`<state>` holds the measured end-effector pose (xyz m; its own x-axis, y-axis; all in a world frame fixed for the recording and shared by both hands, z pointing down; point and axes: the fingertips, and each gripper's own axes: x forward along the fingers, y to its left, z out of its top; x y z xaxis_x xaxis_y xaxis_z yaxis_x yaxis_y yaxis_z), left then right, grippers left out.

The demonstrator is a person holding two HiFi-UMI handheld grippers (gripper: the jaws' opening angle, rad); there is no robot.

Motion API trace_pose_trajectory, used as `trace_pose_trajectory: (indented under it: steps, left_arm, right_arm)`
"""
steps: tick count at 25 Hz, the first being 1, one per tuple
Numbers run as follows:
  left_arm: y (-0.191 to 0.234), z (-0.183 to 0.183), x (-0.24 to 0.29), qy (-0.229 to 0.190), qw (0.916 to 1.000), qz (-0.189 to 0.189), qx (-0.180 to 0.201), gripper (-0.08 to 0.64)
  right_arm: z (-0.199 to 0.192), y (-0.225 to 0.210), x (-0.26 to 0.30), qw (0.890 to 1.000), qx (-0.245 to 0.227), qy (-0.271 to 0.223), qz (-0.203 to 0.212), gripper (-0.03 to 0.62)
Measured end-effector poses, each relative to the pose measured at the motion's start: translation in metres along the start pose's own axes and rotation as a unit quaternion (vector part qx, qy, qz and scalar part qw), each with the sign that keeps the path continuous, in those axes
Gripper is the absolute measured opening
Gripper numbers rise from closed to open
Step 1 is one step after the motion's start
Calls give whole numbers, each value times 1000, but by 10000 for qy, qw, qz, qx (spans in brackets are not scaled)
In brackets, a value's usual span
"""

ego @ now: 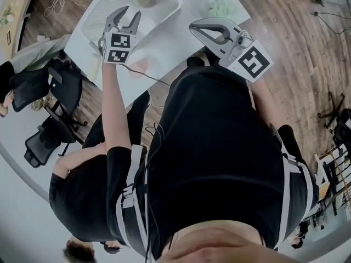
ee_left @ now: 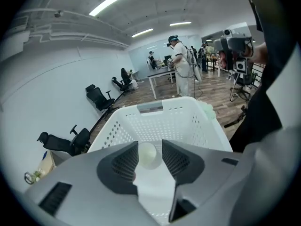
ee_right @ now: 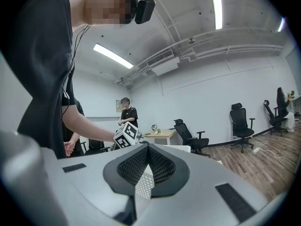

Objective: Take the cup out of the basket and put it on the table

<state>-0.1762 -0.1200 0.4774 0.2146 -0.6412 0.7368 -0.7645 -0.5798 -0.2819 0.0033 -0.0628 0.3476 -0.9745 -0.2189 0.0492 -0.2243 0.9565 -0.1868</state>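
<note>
While I hover, left gripper [ego: 130,12]: jaws wide apart, empty.
Cup [ee_left: 148,155]: in the basket [ee_left: 178,121], framed between my open tips, untouched.
Right gripper [ee_right: 147,147]: jaws together, empty.
Basket wall: I might clip it, or knock the cup, descending off-centre.

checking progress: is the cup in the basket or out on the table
In the basket: the cup sits inside it, ahead of the open left tool, which is not touching it.
</note>
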Motion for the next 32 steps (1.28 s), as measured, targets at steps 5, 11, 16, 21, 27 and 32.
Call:
trace_pose_trajectory:
  steps: [5, 11, 16, 21, 27, 32]
  left_arm:
    - [-3, -22, 39, 634, 9961, -396, 464, 179]
    - [-11, -41, 81, 1254, 9861, -727, 811, 183]
    - [-19, -55, 106, 1608, 9765, -922, 1097, 183]
    - [-22, -65, 122, 1808, 9697, -973, 1321, 183]
    - [-24, -78, 132, 2035, 9652, -1061, 1254, 181]
    - [-23, -84, 140, 2141, 9637, -1002, 1239, 97]
  right_arm:
    - [-3, -8, -3, 9999, 8, -2, -110, 18]
    - [-5, -25, -13, 9996, 72, 20, -290, 18]
    - [-7, -33, -16, 9991, 121, 69, -400, 18]
    - [-9, -40, -20, 9986, 136, 95, -504, 18]
    - [-9, -45, -24, 9978, 171, 133, -631, 18]
    - [-10, -48, -25, 9976, 189, 124, -656, 18]
